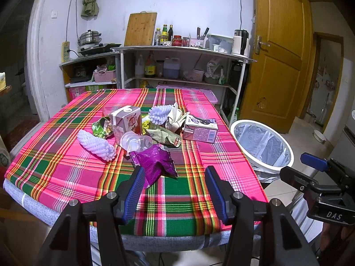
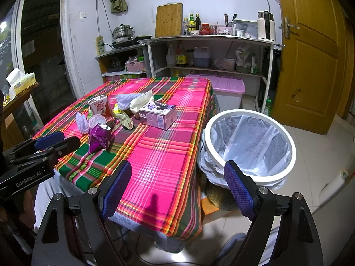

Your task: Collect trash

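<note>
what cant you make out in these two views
- Bin contents: both views, the liner folds hide the bottom.
- Carton print: both views, too small to read.
- Clear cup: right view, mostly behind the purple wrapper.
- Left gripper: right view, cut off by the left edge.

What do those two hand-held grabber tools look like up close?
Both the left gripper and the right gripper are black angular frames with silver bolts. Their fingers carry textured blue pads. White lettering marks the bodies: "GenRobot.AI" on the left, "DAS" on the right.
</note>
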Motion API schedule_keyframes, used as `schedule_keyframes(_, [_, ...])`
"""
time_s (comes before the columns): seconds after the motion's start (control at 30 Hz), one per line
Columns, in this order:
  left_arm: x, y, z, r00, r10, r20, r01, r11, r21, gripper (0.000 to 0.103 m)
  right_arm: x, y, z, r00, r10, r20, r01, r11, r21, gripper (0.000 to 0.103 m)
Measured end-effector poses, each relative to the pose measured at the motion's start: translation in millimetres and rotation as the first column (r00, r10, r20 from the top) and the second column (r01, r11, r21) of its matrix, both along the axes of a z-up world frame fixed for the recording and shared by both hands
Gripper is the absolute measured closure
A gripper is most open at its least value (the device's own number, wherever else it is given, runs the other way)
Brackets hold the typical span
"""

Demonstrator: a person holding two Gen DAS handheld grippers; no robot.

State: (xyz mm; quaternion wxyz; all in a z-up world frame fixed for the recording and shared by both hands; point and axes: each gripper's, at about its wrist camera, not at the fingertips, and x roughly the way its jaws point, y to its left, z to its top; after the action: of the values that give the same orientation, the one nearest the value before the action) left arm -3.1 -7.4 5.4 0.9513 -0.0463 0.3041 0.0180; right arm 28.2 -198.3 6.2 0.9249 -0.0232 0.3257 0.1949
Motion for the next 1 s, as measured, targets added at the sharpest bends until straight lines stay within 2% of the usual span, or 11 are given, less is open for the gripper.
schedule_keyframes(0.4, [-4.0,-9.5,14.6,1.0,-0.02,-0.01,0.02,1.0,-0.01,0.047,-0.1,-0.5,0.4,1.0,0.001,-0.002,-0.001,1.0,-0.001,0.017])
schedule_keyframes(0.7, [6.8,4.0,1.4,1.0,-0.007,-0.023,0.007,1.0,-0.027,0.047,9.5,4.6,-1.2,1.0,0.015,-0.009,-0.015,1.0,-0.005,0.017])
schedule_keyframes(0.87, [21.7,22.0,-7.5,0.999,-0.003,-0.041,-0.001,0.996,-0.094,0.047,21.2,12.0,0.2,0.999,0.036,0.001,-0.036,0.999,-0.005,0.017])
schedule_keyframes(1.0, [34.2,31.0,-13.9,0.998,0.018,-0.056,-0.023,0.996,-0.083,0.047,36.0,19.6,-0.1,0.998,0.058,0.002,-0.058,0.998,0.001,0.017])
